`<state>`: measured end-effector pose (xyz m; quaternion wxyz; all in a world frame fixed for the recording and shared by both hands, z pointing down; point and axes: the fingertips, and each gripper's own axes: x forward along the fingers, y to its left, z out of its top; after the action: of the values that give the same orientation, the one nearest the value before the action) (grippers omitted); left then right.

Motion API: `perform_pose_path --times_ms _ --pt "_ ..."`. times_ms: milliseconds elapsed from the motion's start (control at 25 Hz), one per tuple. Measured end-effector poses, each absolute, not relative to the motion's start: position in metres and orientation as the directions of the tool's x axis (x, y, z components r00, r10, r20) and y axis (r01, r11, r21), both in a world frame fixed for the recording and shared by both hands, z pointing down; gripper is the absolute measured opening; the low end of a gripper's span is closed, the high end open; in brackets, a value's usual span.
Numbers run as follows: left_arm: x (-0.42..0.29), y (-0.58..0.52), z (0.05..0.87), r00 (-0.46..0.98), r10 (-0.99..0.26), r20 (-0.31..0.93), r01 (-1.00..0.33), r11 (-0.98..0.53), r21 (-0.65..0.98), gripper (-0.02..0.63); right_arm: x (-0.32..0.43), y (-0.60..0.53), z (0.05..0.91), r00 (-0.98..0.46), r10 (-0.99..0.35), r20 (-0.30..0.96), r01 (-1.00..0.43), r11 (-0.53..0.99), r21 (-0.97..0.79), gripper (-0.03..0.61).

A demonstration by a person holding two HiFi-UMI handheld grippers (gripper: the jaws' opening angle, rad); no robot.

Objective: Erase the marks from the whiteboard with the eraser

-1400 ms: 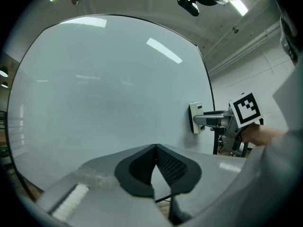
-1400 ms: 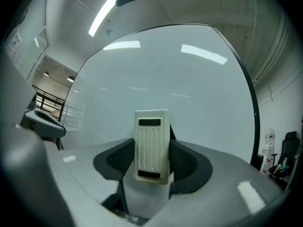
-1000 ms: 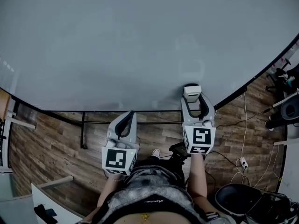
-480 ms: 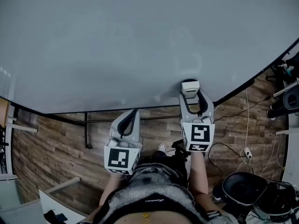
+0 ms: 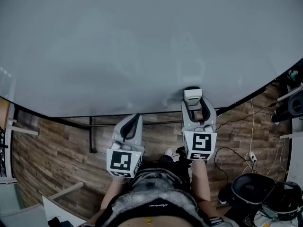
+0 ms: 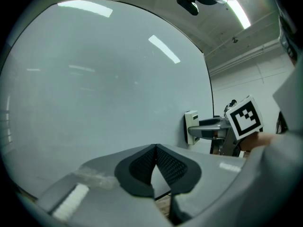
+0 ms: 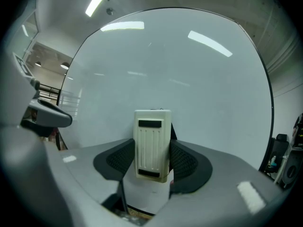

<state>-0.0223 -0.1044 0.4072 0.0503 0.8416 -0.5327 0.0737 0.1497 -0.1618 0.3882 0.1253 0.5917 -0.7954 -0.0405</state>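
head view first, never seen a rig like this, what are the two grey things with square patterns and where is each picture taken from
There is no robot here: a person holds a two-jaw tool in each hand. The head view comes from a camera on the person's head, looking down at both tools, the wooden floor and a large whiteboard. The other two pictures come from a camera riding on each tool, looking along its jaws. The patterned cubes are part of the tools. The right tool has its jaws shut on a white eraser, held flat against the whiteboard near its lower edge. The left tool is shut and empty. The board shows only faint smudges.
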Motion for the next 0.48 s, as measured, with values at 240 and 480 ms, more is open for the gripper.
perform_pose_path --times_ms 240,480 --pt "-0.063 -0.095 0.405 0.436 -0.883 0.175 -0.898 -0.439 0.02 0.005 0.101 -0.15 0.383 -0.264 -0.955 0.136 -0.931 0.289 0.223 0.239" --pt "-0.09 -0.097 0.411 0.459 -0.869 0.185 -0.884 -0.467 0.0 0.005 0.072 -0.154 0.387 -0.253 -0.957 0.139 -0.937 0.278 0.211 0.239"
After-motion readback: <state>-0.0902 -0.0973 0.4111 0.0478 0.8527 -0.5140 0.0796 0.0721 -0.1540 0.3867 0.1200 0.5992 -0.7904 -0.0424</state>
